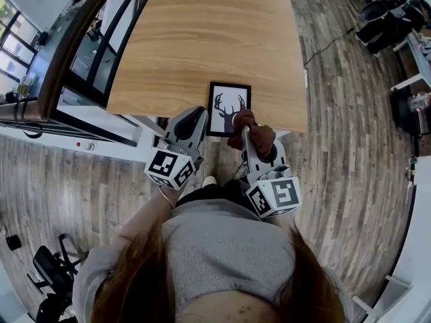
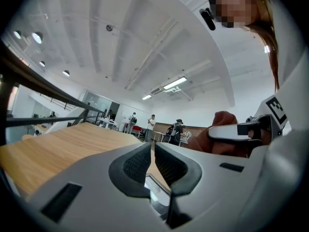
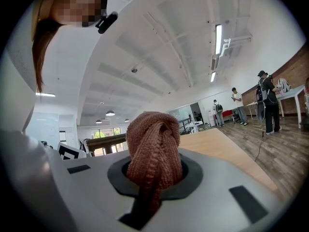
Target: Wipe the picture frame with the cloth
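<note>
The cloth [image 3: 153, 153] bunched in the right claw [image 3: 154, 170] hides that claw's pads and the picture frame's [image 1: 227, 106] corner nearest it, while beneath the left claw [image 2: 150, 166] only a sliver of frame shows.

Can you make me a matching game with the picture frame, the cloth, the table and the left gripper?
Things:
1 picture frame
2 cloth
3 table
4 left gripper

Descriptions:
A light wood
B jaws shut, nothing between them
C reddish brown, clamped in the right gripper
D black border, lying at the table edge nearest the person

Pairs: 1-D, 2-C, 3-A, 4-B
</note>
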`<state>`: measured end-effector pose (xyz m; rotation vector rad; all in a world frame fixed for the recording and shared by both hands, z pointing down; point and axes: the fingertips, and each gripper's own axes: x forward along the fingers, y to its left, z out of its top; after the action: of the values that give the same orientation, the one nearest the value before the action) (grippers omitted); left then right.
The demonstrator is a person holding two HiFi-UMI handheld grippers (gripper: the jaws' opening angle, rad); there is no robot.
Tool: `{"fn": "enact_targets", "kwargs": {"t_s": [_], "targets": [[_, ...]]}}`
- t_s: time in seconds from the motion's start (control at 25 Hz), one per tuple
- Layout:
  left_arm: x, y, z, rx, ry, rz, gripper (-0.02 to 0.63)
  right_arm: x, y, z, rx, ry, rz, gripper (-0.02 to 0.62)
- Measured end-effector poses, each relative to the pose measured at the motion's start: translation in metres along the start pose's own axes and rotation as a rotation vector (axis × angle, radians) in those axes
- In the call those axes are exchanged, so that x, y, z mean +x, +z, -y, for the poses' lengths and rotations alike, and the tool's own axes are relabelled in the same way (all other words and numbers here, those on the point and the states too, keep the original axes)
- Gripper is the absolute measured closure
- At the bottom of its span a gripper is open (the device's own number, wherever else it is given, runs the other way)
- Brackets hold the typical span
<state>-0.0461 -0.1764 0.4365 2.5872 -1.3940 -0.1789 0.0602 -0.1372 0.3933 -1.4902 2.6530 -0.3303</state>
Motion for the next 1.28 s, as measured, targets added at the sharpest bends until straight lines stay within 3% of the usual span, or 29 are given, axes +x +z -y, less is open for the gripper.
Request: {"fn": "enact_targets", "kwargs": {"t_s": [0.12, 0.28, 0.4, 0.48, 0.56, 0.64, 0.72, 0.8, 0.96, 1.12, 1.28], "targets": [[-0.003, -0.023, -0.025, -0.043, 0.032, -0.064, 0.597, 0.009, -0.007, 0.004, 0.012, 0.000, -0.027, 0.551], [-0.014, -0.073, -0.050, -0.151, 0.050, -0.217, 0.595, 0.014, -0.018, 0.003, 0.007, 0.020, -0.061, 0.551], [-0.017, -0.114, -0.054, -0.301, 0.024, -0.333, 0.592, 0.013, -0.024, 0.005, 0.009, 0.012, -0.079, 0.551], [-0.017, -0.138, -0.048, -0.437, -0.036, -0.403, 0.592, 0.012, -0.026, 0.007, 0.013, 0.000, -0.085, 0.549], [-0.015, -0.149, -0.038, -0.555, -0.126, -0.413, 0.592, 0.011, -0.026, 0.007, 0.012, -0.004, -0.082, 0.549], [-0.011, -0.146, -0.036, -0.627, -0.172, -0.337, 0.593, 0.010, -0.027, 0.008, 0.009, -0.005, -0.082, 0.549], [-0.008, -0.142, -0.037, -0.661, -0.193, -0.268, 0.592, 0.008, -0.031, 0.009, 0.013, -0.013, -0.088, 0.551], [-0.005, -0.143, -0.034, -0.660, -0.224, -0.270, 0.592, 0.008, -0.032, 0.009, 0.016, -0.018, -0.089, 0.551], [-0.006, -0.156, -0.036, -0.530, -0.251, -0.407, 0.580, 0.006, -0.032, 0.009, 0.016, -0.023, -0.096, 0.549], [-0.013, -0.177, -0.046, -0.587, -0.257, -0.515, 0.571, 0.005, -0.035, 0.011, 0.015, -0.033, -0.101, 0.549], [-0.015, -0.200, -0.049, -0.666, -0.295, -0.606, 0.478, 0.004, -0.040, 0.010, 0.012, -0.045, -0.109, 0.549]]}}
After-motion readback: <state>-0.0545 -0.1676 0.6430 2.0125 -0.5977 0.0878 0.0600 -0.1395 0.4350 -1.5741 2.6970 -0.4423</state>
